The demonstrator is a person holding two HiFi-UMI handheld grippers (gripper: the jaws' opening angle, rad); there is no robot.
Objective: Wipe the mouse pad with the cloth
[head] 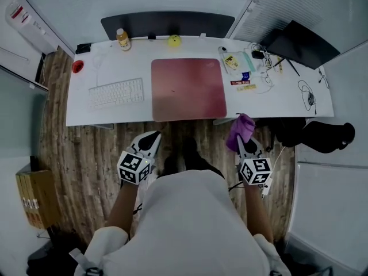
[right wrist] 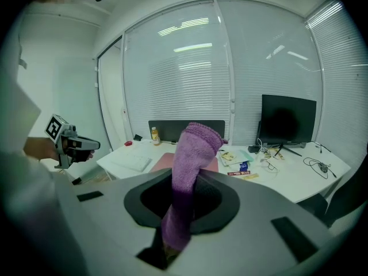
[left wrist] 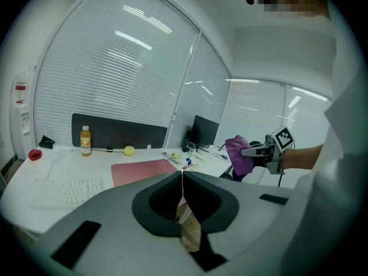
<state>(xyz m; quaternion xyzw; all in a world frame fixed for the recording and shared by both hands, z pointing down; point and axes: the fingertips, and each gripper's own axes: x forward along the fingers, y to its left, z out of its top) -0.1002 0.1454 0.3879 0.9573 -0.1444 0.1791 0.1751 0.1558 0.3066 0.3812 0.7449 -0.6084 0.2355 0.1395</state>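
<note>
Here the right gripper [head: 244,145] jaws pinch the cloth [right wrist: 192,154], lengthwise toward the desk [head: 80,109]; left gripper [left wrist: 182,178] jaws meet.

An office: white desk [head: 287,99], keyboard [head: 115,92], monitor [right wrist: 287,118], blinds-covered glass walls [right wrist: 190,79].

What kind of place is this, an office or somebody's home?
Most likely an office room. A white desk carries a keyboard and a red mouse pad, a dark monitor stands toward its right end, and the walls are glass panels with blinds.
</note>
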